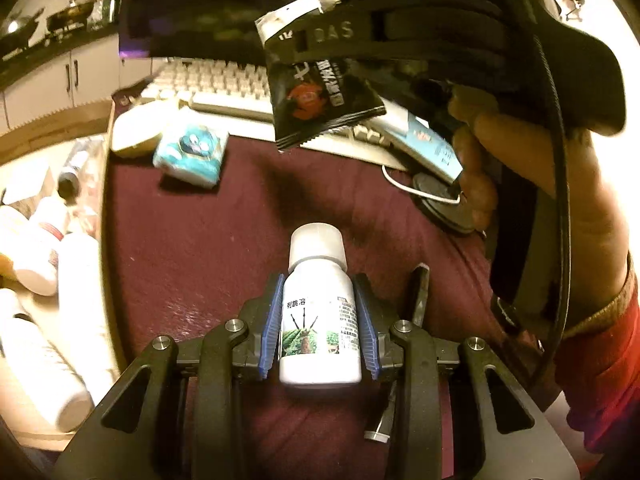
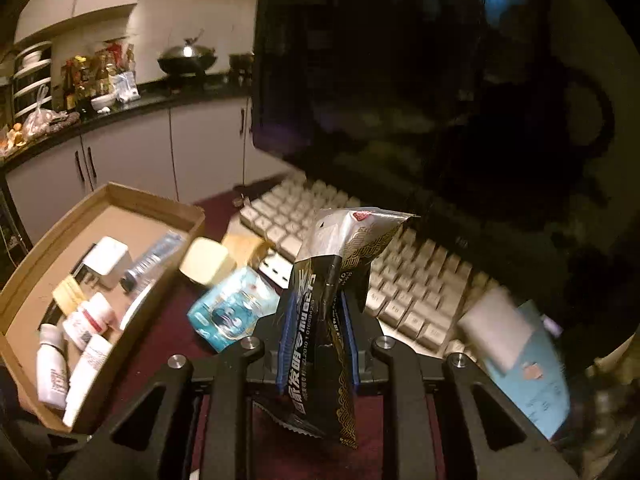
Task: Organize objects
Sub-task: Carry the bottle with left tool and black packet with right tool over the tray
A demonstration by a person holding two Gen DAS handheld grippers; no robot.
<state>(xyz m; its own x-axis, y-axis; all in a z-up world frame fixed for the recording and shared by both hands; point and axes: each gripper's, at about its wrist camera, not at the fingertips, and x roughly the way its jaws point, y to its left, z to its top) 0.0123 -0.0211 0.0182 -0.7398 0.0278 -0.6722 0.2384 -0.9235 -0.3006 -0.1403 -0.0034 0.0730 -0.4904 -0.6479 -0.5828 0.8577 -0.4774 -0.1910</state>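
My left gripper [image 1: 320,300] is shut on a small white bottle [image 1: 320,320] with a white cap and a plant picture on its label, held just above the maroon cloth [image 1: 200,248]. My right gripper [image 2: 316,312] is shut on a black and silver foil packet [image 2: 324,320]. The same foil packet [image 1: 316,96] hangs in the air in the left wrist view, above the keyboard [image 1: 224,84], under the right gripper held by a hand [image 1: 532,168]. A cardboard box [image 2: 36,280] at the left holds several white bottles and tubes.
A teal tissue pack [image 2: 228,312] and a cream block [image 2: 206,262] lie between box and keyboard [image 2: 416,280]. A dark monitor [image 2: 400,80] stands behind. A light blue packet [image 2: 528,364] lies at the right. A black pen [image 1: 418,296] and a round black disc [image 1: 444,204] rest on the cloth.
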